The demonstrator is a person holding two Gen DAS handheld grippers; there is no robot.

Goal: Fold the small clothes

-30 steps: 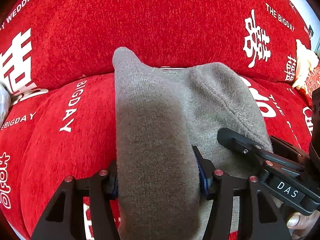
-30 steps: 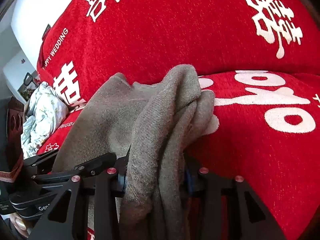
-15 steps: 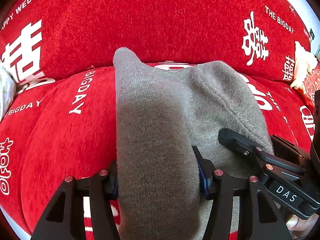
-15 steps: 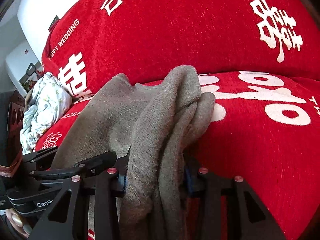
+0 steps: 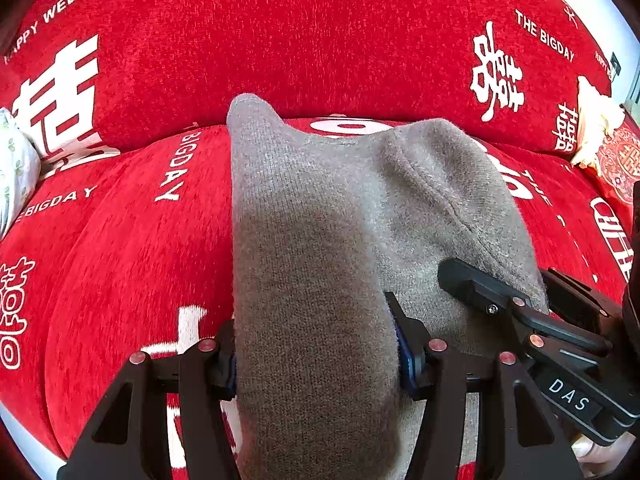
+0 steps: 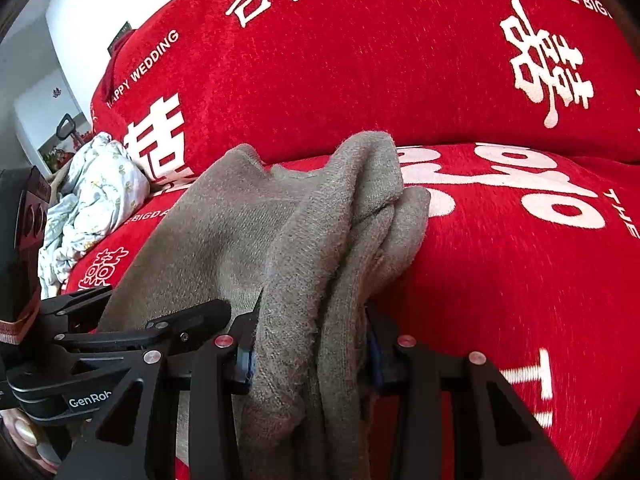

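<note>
Garment: grey knitted piece of clothing [image 5: 320, 264], soft and fuzzy, held up over a red sofa and gripped at two places at once.
Garment, left side: a broad flat band of the knit runs between the jaws of the left tongs [image 5: 316, 356] and rises to a rounded corner at the top; a raised seam crosses the cloth to the right of it.
Garment, right side: a bunched, several-layered fold of the same cloth [image 6: 320, 280] passes between the jaws of the right tongs [image 6: 310, 354], its folded end hanging forward against the seat.
Left tongs: black, with blue pads; closed about halfway onto the flat band, the pads pressing on both edges of it.
Right tongs: black; set narrower, clamped on the bunched fold. In the left wrist view its fingers [image 5: 476, 294] lie against the cloth at lower right.
Hands: a fingertip [image 5: 584, 450] shows at the bottom right corner of the left wrist view, and a fingernail [image 6: 20, 430] at the bottom left of the right wrist view.
Sofa: red chenille cover [image 5: 320, 40] with white characters and the words HAPPY WEDDING and THE BIGDAY on backrest and seat.
Other cloth: a pale flowered bundle [image 6: 92, 200] lies at the left end of the seat, well apart from the garment.
Cushion: a red patterned one [image 5: 620, 160] at the far right end.
</note>
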